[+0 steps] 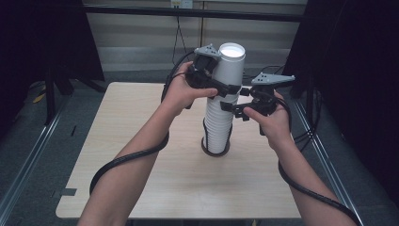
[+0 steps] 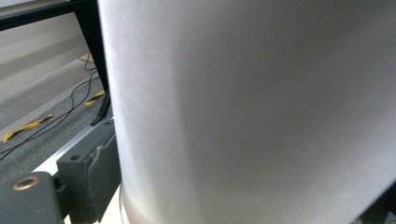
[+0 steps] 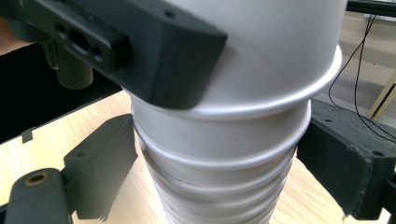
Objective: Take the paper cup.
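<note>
A tall stack of white paper cups (image 1: 218,127) stands upside down at the middle of the wooden table (image 1: 141,141), with a dark ring (image 1: 215,151) around its foot. The top cup (image 1: 229,66) sits a little higher than the rest. My left gripper (image 1: 226,87) is shut on this top cup (image 2: 257,107), whose wall is close up in the left gripper view. Just below, my right gripper (image 1: 230,107) is shut on the stack (image 3: 219,158), one jaw on each side. The top cup's rim (image 3: 280,100) shows in the right gripper view.
Black frame posts (image 1: 61,42) stand left and right of the table, with a metal rail (image 1: 28,155) along the floor. Cables and yellow-black tape (image 2: 28,126) lie on the grey floor. Each gripper's cable (image 1: 127,157) trails over the table toward its front edge.
</note>
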The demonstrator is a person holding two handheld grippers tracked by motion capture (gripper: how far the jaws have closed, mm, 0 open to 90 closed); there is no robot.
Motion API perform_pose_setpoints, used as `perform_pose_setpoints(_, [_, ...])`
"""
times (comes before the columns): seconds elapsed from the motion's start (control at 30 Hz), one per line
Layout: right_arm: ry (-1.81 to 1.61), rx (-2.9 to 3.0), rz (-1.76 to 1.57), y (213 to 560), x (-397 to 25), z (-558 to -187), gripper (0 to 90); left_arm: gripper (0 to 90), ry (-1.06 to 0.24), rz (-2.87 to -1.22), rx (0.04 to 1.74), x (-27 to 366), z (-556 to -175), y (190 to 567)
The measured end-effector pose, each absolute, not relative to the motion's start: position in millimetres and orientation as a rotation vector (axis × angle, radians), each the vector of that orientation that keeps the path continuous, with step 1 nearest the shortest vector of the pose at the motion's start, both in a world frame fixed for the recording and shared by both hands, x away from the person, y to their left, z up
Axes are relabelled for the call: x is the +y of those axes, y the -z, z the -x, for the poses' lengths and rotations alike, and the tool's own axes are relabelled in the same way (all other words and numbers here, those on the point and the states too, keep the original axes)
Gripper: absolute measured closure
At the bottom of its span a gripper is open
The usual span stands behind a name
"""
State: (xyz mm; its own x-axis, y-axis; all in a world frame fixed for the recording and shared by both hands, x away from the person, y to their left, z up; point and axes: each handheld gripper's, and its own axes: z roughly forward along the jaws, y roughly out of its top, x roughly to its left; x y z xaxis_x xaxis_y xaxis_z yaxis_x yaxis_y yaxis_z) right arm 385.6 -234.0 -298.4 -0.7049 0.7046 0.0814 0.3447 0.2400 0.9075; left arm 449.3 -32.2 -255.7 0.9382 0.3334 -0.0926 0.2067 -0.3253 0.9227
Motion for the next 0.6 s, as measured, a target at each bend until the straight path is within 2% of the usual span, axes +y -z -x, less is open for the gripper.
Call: perform_pose_setpoints(0.6, [-1.470,2.152,-0.962,301,-233,-385,11.6,10.9,-0.163,-1.899,0.394,-25,-448,231])
